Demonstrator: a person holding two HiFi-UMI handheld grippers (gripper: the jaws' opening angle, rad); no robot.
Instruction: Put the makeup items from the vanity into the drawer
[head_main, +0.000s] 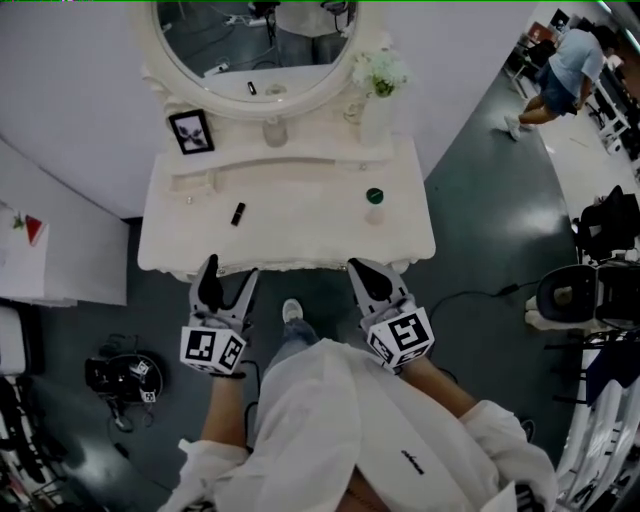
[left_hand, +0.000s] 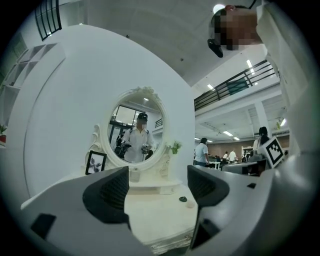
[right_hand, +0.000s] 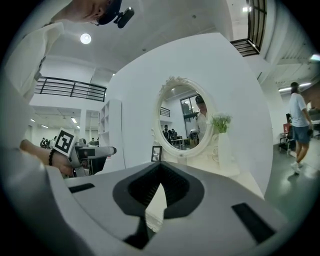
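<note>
As stock lies now:
Dark tube (head_main: 238, 214): counter (head_main: 300, 225) left-centre; likely light, stiff, rolls; pinch mid-body.
Green-lidded jar (head_main: 374, 197): counter right; likely slick.
Left tool (head_main: 229, 268): spread, empty.
Right tool (head_main: 358, 267): pressed together, empty.

Big open lab hall: mezzanine rail (left_hand: 235, 82), office chair (head_main: 572, 296)

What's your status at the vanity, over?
Left hand-held gripper open, empty; right hand-held gripper shut, empty. Small black tube and green-lidded round jar on white vanity top, untouched. Nothing in the way.
</note>
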